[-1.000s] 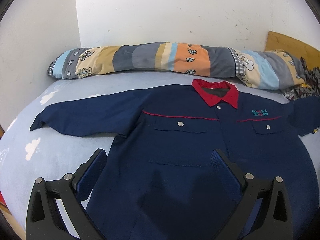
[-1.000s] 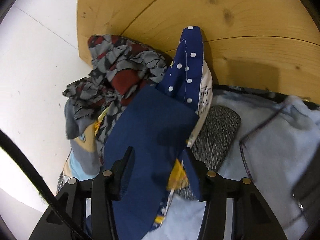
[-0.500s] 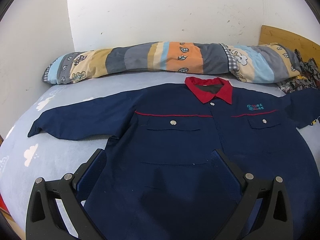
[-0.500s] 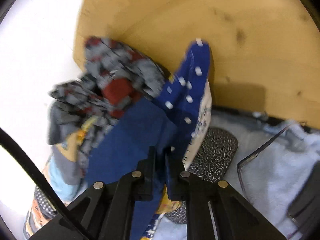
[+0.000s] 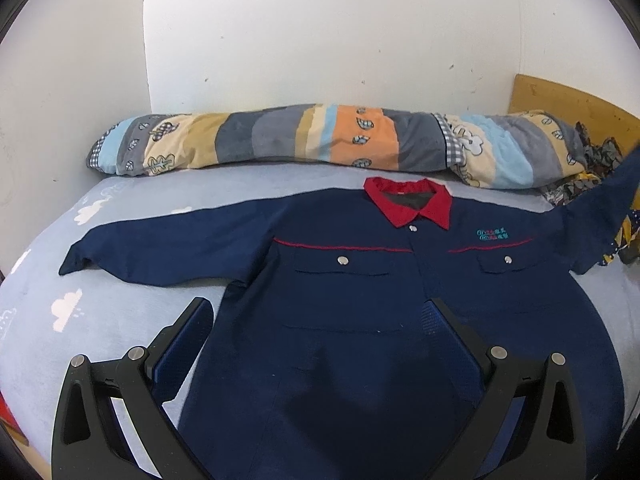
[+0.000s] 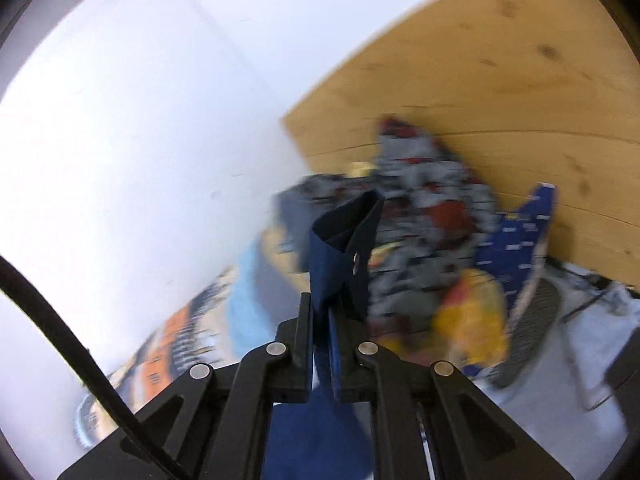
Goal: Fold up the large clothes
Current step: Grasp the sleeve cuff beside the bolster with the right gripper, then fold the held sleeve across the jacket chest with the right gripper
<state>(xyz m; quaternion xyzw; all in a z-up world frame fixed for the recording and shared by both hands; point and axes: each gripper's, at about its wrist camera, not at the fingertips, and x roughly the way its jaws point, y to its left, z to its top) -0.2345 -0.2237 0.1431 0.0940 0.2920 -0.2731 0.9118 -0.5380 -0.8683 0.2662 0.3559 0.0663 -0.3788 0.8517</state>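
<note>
Jacket [image 5: 360, 300]: a navy work garment of smooth woven cloth, lying front-up and spread flat on the bed [image 5: 100, 312], whose pale blue sheet carries white cloud prints. Its red collar [image 5: 408, 204] points toward the wall, thin red piping crosses the chest, and two flapped chest pockets each close with a round metal snap. A small teal embroidered mark sits above one pocket. One sleeve [image 5: 160, 248] lies stretched out flat on the sheet; the other sleeve [image 5: 608, 200] rises off the bed at the frame's edge.

Left gripper [image 5: 320, 320]: black angular frame with blue ribbed pads, its fingers spread wide over the lower front of the jacket, holding nothing.

Right gripper [image 6: 320, 312]: fingers pressed together on the sleeve cuff [image 6: 340, 248], which stands up from between them as a folded navy tube with a metal snap showing. The surroundings in this view are motion-blurred.

Background: a long rolled quilt [image 5: 320, 140] of soft plush in orange, grey, cream and light blue bands lies along the white wall [image 5: 320, 40]. A wooden headboard [image 6: 500, 80] with visible knots stands behind a heap of crumpled patterned clothes [image 6: 432, 200].
</note>
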